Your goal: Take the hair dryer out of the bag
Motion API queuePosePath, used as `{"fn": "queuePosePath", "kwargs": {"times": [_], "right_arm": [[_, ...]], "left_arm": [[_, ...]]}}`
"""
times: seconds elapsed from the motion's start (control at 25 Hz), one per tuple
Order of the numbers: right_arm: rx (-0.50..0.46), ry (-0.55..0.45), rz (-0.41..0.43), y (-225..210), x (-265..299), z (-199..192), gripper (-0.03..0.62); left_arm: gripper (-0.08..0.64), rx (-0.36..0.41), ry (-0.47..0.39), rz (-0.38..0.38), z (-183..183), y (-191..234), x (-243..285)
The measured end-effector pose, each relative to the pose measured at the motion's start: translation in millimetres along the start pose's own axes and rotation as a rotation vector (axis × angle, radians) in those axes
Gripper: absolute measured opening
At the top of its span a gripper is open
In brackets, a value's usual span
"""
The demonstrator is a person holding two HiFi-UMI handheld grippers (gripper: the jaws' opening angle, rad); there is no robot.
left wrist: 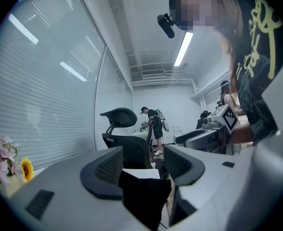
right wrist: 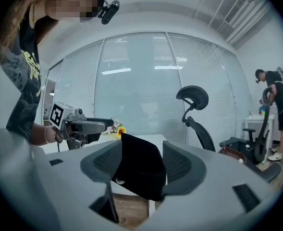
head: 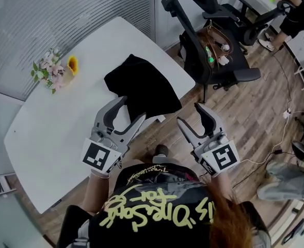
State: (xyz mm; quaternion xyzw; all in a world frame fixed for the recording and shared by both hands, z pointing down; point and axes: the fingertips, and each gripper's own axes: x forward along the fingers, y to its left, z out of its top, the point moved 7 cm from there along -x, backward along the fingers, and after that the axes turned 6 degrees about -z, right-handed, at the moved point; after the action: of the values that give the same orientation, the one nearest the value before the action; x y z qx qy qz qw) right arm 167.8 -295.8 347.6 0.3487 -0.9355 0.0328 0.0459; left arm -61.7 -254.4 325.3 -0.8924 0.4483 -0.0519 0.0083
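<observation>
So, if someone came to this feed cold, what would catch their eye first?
The black bag stands out first, dark against the white table, lying by the edge nearest the person. Next come the left gripper and right gripper, both open and empty, held short of the bag. A bunch of flowers sits at the table's far left side, and a black office chair stands beyond it.

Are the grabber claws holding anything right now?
Nothing. The left gripper and right gripper are both open and empty; the black bag lies on the table, not gripped.
</observation>
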Motion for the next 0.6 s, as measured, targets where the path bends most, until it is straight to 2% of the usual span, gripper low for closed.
{"fn": "queuePosePath", "kwargs": {"times": [0.24, 0.4, 0.48, 0.6], "right_arm": [[0.019, 0.006, 0.028, -7.7, 17.2, -4.6, 0.252], [0.013, 0.007, 0.041, 2.2, 29.5, -1.3, 0.252], [0.012, 0.006, 0.040, 8.5, 28.9, -1.0, 0.252], [0.014, 0.019, 0.027, 8.4, 25.8, -4.3, 0.252]], "left_arm": [[0.270, 0.027, 0.103, -0.012, -13.2, -0.2, 0.5], [0.275, -0.004, 0.111, -0.024, -17.2, 8.7, -5.3], [0.279, -0.004, 0.131, -0.054, -21.6, 10.1, -5.8], [0.299, 0.008, 0.249, -0.150, -37.8, 5.4, -1.2]]}}
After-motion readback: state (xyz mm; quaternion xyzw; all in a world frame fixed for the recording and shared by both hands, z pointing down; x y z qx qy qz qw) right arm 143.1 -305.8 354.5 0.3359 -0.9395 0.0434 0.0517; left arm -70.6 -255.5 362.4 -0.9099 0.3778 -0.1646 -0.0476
